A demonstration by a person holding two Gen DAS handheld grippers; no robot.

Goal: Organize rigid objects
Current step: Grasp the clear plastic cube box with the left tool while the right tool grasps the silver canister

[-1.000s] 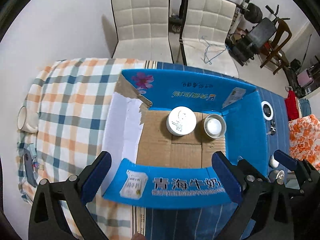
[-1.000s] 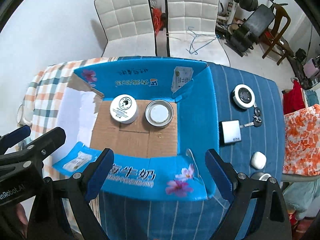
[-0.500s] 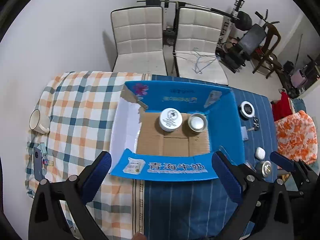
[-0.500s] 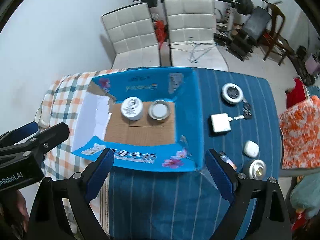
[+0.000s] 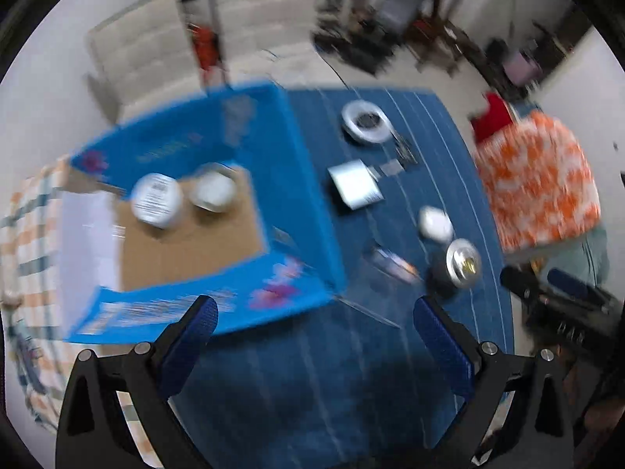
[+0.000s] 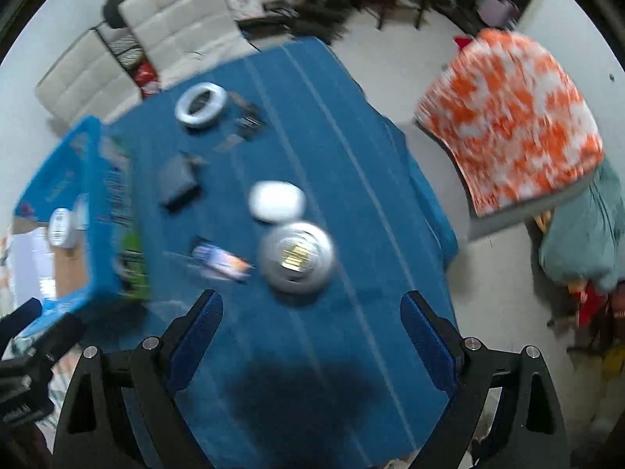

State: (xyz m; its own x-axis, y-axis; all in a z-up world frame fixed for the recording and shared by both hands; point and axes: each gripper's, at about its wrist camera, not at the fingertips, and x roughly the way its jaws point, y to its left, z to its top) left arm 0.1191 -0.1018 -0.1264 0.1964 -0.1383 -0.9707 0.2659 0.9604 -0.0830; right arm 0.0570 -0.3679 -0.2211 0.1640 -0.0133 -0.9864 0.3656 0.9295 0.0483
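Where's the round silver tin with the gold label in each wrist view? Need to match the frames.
Left wrist: the silver tin sits right of centre on the blue cloth, beyond the right fingertip.
Right wrist: the silver tin sits at centre, just ahead of the open jaws.
Shared landmark: the white oval case lies right behind the tin in both.

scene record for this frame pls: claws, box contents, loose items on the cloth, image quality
left claw: open, empty, above the blue cloth near the box corner
right claw: open, empty, the silver round tin just ahead of it
box: blue cardboard, open; holds a white jar and a second round container
loose on blue cloth: silver round tin, white oval case, white ring-shaped item, flat square item, keys, small printed packet
image quality: both views motion-blurred; labels unreadable
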